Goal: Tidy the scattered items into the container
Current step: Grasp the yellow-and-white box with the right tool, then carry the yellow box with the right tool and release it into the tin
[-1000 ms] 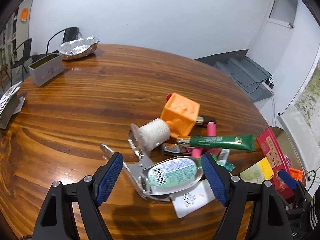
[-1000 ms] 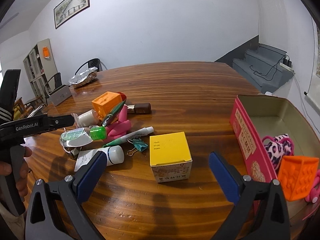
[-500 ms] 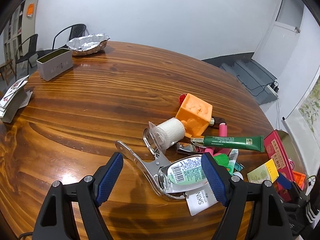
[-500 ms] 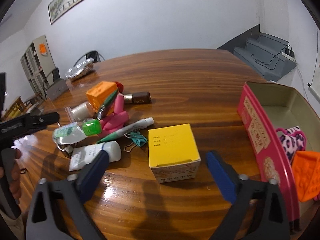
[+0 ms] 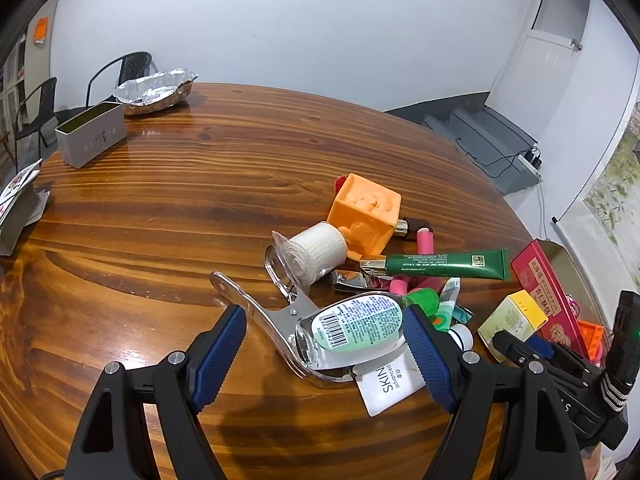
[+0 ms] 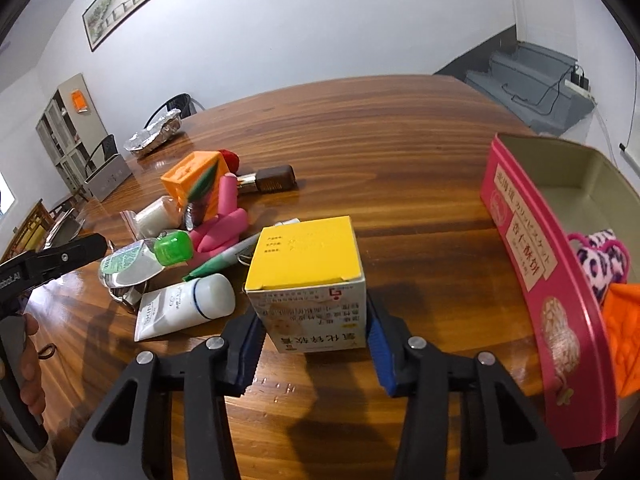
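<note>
A pile of items lies on the round wooden table (image 5: 168,208). My left gripper (image 5: 326,354) is open around a clear sanitizer bottle (image 5: 354,326) with a green cap, lying on a metal clip (image 5: 256,308). Behind them are a gauze roll (image 5: 316,250), an orange cube (image 5: 366,210) and a green tube (image 5: 440,265). My right gripper (image 6: 312,342) has its blue pads on both sides of a yellow-topped box (image 6: 308,268), which stands on the table. The pink tin (image 6: 540,264) stands to the right and holds a leopard scrunchie (image 6: 604,256) and an orange cube (image 6: 624,328).
A white tube (image 6: 184,306), pink rollers (image 6: 224,224), a pen and a brown lipstick (image 6: 272,178) lie in the pile. A grey box (image 5: 90,134) and a foil tray (image 5: 154,90) stand at the far edge. Cards (image 5: 18,200) lie at the left. Chairs stand behind.
My right gripper has moved forward and narrowed onto the yellow box. My left gripper has drawn back a little from the pile and stays open.
</note>
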The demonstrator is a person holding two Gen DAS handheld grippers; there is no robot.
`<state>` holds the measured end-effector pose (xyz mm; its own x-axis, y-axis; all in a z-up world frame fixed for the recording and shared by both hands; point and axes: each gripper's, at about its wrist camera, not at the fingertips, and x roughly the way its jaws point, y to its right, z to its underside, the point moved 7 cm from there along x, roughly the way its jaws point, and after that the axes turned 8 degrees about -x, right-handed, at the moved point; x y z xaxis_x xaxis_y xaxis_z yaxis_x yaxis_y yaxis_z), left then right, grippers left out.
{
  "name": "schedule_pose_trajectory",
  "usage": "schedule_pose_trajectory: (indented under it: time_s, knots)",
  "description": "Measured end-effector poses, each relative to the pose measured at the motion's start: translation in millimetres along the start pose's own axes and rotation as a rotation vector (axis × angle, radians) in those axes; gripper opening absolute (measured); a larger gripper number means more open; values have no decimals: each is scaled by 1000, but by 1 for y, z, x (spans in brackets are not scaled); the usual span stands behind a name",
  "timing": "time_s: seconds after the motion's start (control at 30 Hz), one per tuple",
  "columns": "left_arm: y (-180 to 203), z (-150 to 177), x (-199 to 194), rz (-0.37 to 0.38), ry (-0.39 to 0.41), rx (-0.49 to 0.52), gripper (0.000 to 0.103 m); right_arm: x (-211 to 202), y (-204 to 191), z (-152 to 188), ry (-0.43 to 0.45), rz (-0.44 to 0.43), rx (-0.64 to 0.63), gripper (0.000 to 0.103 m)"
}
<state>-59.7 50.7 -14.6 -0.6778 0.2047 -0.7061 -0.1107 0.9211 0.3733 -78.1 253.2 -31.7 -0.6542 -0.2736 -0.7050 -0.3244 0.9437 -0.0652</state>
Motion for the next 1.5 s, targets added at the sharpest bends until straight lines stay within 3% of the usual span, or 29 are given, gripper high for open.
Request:
schedule_pose_trajectory:
  time_s: [0.23, 0.43, 0.53, 0.67, 0.8, 1.17, 1.23, 1.3, 1.33, 1.5]
  knots:
    - [-2, 0, 0, -3, 0, -6, 82, -13, 1, -7, 54, 6, 4, 51]
    - [0, 2, 3, -3, -11, 4, 82, -46, 18, -20, 186, 75, 51, 51]
    - [2, 4, 4, -3, -14, 11, 82, -68, 36, -24, 262, 163, 95, 51]
    - [4, 6, 5, -4, -18, 14, 82, -95, 65, -26, 346, 351, 129, 51]
    - [5, 7, 6, -1, -23, 17, 82, -96, 90, -22, 321, 439, 192, 51]
    - [9, 10, 5, 10, -29, 28, 82, -97, 131, -12, 278, 537, 307, 51]
    - [10, 10, 5, 12, -28, 31, 82, -103, 137, -10, 281, 569, 326, 54]
    - [10, 11, 5, 15, -29, 34, 82, -110, 140, -8, 300, 595, 344, 75]
    - [11, 11, 5, 17, -29, 37, 82, -114, 140, -8, 314, 600, 349, 78]
    - [18, 15, 8, 26, -33, 85, 82, -123, 130, -14, 369, 597, 326, 81]
